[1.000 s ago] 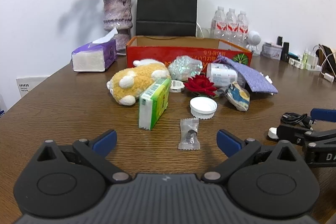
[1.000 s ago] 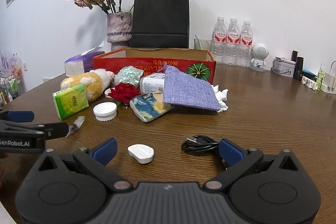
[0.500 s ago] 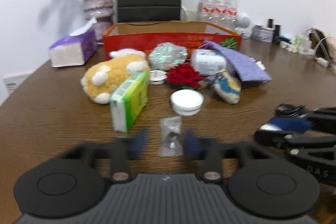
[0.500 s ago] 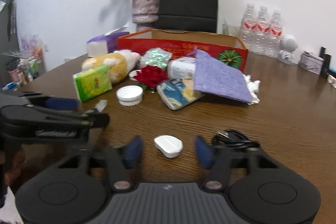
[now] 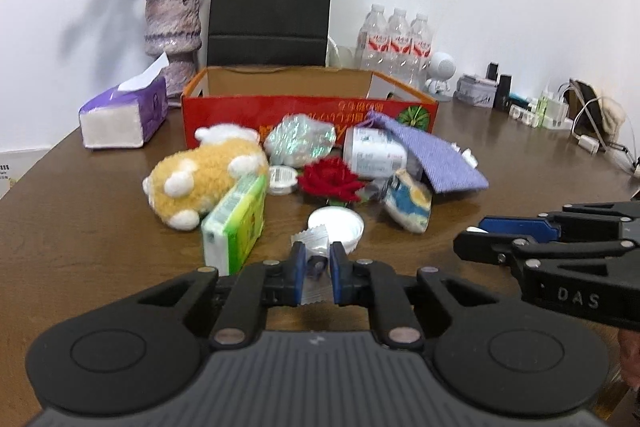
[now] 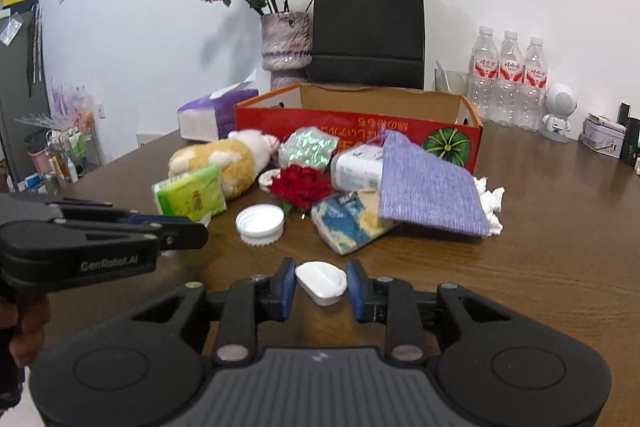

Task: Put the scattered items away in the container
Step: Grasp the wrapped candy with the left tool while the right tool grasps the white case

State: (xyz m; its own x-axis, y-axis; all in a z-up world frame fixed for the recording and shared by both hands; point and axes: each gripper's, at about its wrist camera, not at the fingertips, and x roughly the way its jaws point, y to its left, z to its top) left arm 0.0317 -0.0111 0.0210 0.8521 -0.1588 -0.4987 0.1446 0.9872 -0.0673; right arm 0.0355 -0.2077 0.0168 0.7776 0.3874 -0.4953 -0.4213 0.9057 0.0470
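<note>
My left gripper [image 5: 316, 255] holds a small clear packet [image 5: 314, 239] with a dark piece inside; its blue pads press on it and the jaws are still closing. My right gripper [image 6: 320, 273] is shut on a white oval piece [image 6: 322, 281], just above the table. Ahead lies the pile: an orange plush toy [image 5: 200, 179], a green tissue pack [image 5: 236, 223], a white cap [image 5: 340, 223], a red flower [image 5: 332, 179], a white bottle [image 5: 372, 155], a snack bag [image 5: 408, 203] and a purple pouch [image 5: 436, 163]. Behind them stands the open red box [image 5: 280, 107].
Left of the box is a purple tissue box [image 5: 124, 115]; behind it stand a vase of dried roses [image 5: 172, 27], a black paper bag [image 5: 272, 7] and water bottles [image 5: 396, 43]. Small gadgets and cables [image 5: 560, 111] line the far right of the brown table [image 5: 80, 227].
Both grippers went from wide open to closed: the left on the clear packet, the right on the white oval piece. Each has lifted its item slightly off the table.
</note>
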